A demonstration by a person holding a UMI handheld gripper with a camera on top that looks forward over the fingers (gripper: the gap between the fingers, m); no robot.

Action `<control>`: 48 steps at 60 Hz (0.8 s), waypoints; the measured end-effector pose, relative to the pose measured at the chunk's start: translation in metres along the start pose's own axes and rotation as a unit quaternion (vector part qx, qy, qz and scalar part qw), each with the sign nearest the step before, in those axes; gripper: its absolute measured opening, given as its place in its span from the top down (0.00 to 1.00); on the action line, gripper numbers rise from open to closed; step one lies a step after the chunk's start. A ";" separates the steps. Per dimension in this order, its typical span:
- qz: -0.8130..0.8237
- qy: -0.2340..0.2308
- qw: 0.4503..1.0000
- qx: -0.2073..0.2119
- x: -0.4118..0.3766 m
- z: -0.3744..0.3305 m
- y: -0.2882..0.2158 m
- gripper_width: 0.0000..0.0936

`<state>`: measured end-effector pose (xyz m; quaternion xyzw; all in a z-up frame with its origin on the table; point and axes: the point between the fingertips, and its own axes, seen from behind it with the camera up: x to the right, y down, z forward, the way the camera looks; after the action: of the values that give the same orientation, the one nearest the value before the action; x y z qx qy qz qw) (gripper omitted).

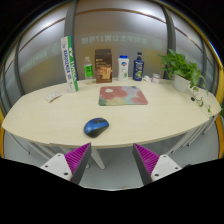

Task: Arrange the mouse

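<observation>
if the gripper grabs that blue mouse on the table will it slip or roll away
The blue mouse looks rigid, with a smooth domed shell, so the open gripper's fingers may slide off its curved sides. Its flat base on the table suggests it would slide rather than roll. It is probably light.

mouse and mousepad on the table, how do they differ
The mouse is dark blue, small and domed; the mousepad is pinkish, larger, flat and rectangular. The mouse lies near the table's front edge, just ahead of the open claw; the mousepad lies farther back. They lie apart, both on the table.
</observation>
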<state>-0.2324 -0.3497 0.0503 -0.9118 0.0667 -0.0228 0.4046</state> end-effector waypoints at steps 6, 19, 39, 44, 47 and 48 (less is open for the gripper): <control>-0.010 -0.022 1.000 0.012 -0.041 0.030 -0.008 0.09; -0.019 -0.032 0.999 -0.005 -0.078 0.097 -0.007 0.09; -0.025 -0.028 0.999 -0.007 -0.098 0.144 -0.045 0.22; -0.049 -0.022 0.999 -0.006 -0.101 0.153 -0.052 0.38; -0.057 -0.034 0.998 -0.005 -0.108 0.155 -0.054 0.45; -0.063 -0.035 0.997 -0.005 -0.108 0.155 -0.054 0.46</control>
<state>-0.3190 -0.1843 -0.0124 -0.9164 -0.0046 -0.0160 0.3999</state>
